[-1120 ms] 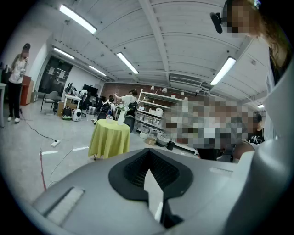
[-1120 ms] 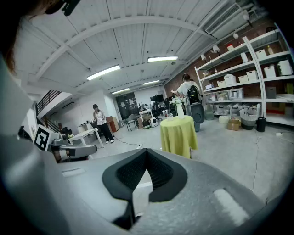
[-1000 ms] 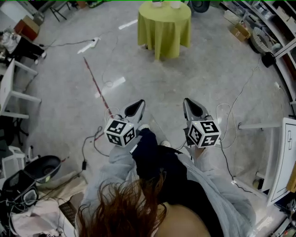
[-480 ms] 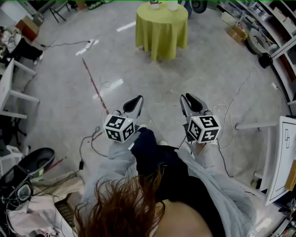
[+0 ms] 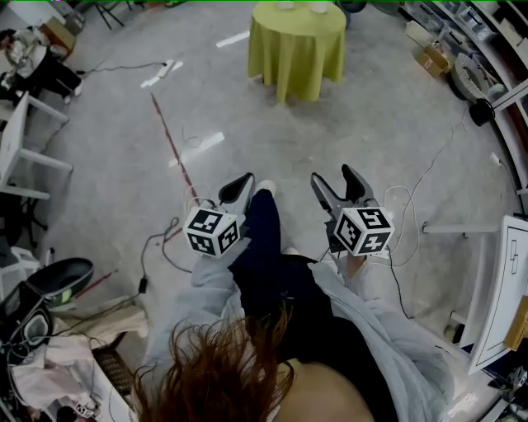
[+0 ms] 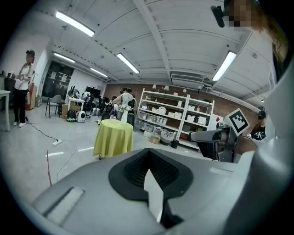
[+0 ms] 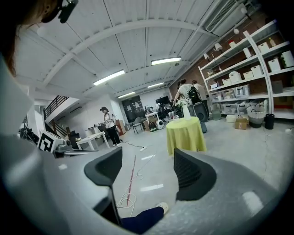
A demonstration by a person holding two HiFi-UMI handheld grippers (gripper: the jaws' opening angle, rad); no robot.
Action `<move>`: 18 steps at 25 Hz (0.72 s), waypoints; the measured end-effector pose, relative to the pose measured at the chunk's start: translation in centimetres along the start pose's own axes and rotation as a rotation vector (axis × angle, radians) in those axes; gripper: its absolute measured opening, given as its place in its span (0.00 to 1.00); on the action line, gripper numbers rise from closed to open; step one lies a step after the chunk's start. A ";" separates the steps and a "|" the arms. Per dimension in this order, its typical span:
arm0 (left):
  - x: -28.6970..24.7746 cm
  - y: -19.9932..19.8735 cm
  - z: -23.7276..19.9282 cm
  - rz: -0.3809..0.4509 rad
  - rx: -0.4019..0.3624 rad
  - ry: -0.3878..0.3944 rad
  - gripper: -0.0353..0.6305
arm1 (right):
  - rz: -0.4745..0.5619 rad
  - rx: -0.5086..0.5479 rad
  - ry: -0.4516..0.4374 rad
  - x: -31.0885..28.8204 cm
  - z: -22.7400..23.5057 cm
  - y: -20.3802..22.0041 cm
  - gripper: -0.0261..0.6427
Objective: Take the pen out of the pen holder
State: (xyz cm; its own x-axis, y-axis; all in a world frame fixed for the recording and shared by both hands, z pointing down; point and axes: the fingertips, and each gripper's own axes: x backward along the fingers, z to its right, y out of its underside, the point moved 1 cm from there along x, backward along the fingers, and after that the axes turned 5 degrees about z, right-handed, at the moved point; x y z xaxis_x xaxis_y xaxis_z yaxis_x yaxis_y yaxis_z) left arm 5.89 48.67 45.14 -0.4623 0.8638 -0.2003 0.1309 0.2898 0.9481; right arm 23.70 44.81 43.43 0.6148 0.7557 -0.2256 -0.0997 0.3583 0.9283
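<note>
1. We judge that nothing of the task is done yet, since no pen is held. The left gripper (image 5: 240,188) has its jaws closed together on nothing. The right gripper (image 5: 336,183) has its jaws opening, with only bare floor showing between them.
2. Both grippers point toward 12 o'clock. There the round table draped in a yellow-green cloth (image 5: 297,58) stands well apart from us across the grey floor (image 5: 363,124) (loose cables (image 5: 155,247) trail over it).
3. What is left, as we see it, is to reach the table, find the pen holder, grip the pen and lift it out.
4. We cannot pick out the pen or the pen holder. A few small pale things (image 5: 317,7) sit on the table top, but the head view cuts them off at its upper edge. In the gripper views they are too small to name, so the holder may be among them.
</note>
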 end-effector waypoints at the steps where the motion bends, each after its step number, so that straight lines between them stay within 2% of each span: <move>1: -0.2 -0.1 -0.5 0.002 0.001 -0.003 0.08 | 0.001 0.002 0.003 -0.5 0.1 -0.1 0.56; 8: -3.2 -1.9 -5.1 0.017 0.009 -0.024 0.08 | 0.032 -0.008 0.021 -6.0 1.0 -2.0 0.62; 14: -8.0 -5.5 -10.9 0.038 0.022 -0.034 0.08 | 0.003 0.044 -0.008 -13.5 2.0 -5.7 0.62; 18: -11.5 -8.4 -14.7 0.044 0.000 -0.028 0.08 | 0.025 0.056 0.016 -17.9 3.3 -8.5 0.62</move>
State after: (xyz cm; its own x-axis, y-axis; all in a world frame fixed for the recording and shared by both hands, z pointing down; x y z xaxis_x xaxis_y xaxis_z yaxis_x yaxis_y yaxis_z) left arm -2.76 30.26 43.08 -0.4319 0.8866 -0.1654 0.1507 0.2517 0.9560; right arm 16.16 26.47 40.59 0.6002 0.7727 -0.2068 -0.0707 0.3088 0.9485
